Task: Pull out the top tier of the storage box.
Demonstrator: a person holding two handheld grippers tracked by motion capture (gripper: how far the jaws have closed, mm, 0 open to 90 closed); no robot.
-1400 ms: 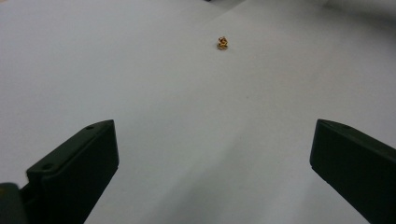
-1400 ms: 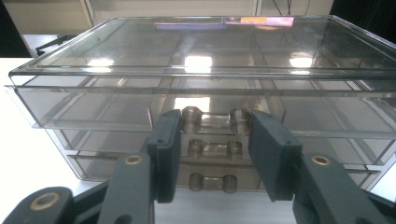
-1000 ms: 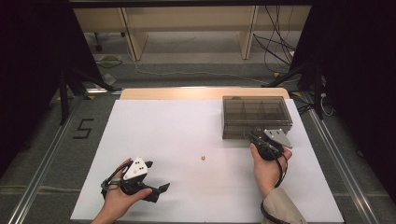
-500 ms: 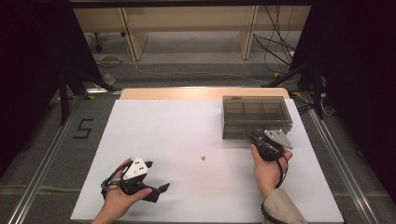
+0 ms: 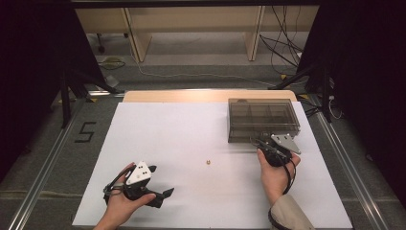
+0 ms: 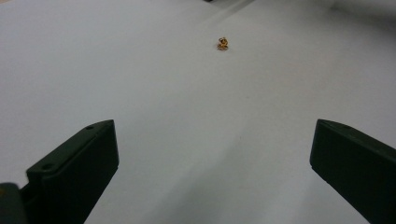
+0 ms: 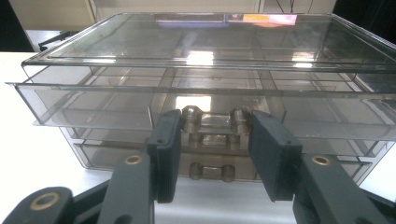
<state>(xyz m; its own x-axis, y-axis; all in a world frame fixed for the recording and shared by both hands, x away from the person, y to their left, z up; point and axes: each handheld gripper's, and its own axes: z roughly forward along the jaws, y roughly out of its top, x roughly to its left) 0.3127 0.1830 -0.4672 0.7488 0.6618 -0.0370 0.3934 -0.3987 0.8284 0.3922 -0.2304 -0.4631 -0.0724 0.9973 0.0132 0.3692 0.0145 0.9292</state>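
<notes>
**A:** Eyes on the smoky clear drawer box, sitting far right on the white counter. In the right gripper view its upper drawer stands pulled out a little toward us, and the moulded handle at its front sits right between the two black jaws.

**B:** Is the right gripper actually clamped on that handle?

**A:** The pads sit against the handle's two ends, one on each side, so I call it a grasp on the handle. A second, smaller handle shows lower down on the drawer beneath, untouched.

**B:** And from above?

**A:** In the high view the right gripper is pressed up to the box's near edge, the right hand wrapped behind it, the grey three-cornered plate on top, the cable looping over the wrist.

**B:** What lies out in the middle?

**A:** A tiny gold-coloured piece, alone on the counter, left of the box and well apart from it. It is too small to say what it is.

**B:** The other hand?

**A:** The left hand rests at the near left of the counter with the left gripper low and pointing right. In the left gripper view its jaws stand wide apart, released, nothing between them, and the gold piece lies well ahead of them on the bare white surface.
</notes>
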